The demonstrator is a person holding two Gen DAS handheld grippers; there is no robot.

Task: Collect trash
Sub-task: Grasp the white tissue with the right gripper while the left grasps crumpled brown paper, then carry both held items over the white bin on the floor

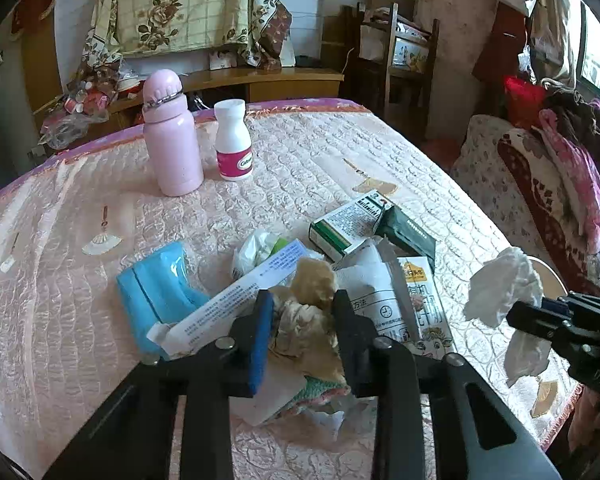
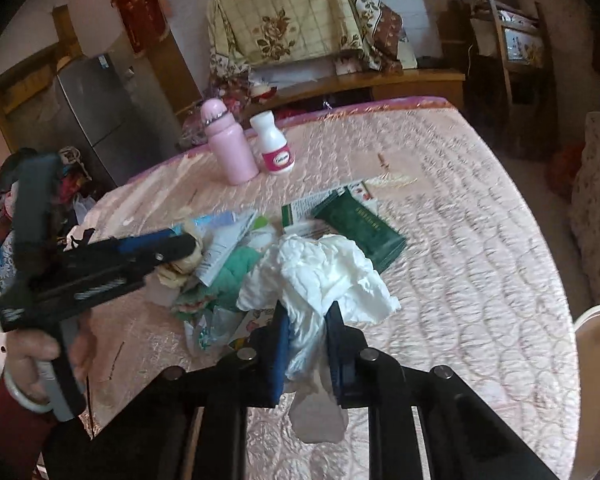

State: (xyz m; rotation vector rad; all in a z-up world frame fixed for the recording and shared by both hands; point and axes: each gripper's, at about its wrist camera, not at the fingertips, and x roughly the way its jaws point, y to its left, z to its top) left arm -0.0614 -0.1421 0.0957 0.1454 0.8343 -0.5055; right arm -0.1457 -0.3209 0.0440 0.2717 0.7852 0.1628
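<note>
My left gripper (image 1: pixel 300 312) is clamped on a beige crumpled paper wad (image 1: pixel 308 312) that sits in the trash pile on the pink quilted table (image 1: pixel 340 152). My right gripper (image 2: pixel 308 332) is closed on a crumpled white tissue (image 2: pixel 320 276), held just above the pile's near edge. Around them lie a green carton (image 1: pixel 348 228), a blue packet (image 1: pixel 160 284) and a printed leaflet (image 1: pixel 236 300). Farther back stand a pink flask (image 1: pixel 172 140) and a white pill bottle (image 1: pixel 233 140)
</note>
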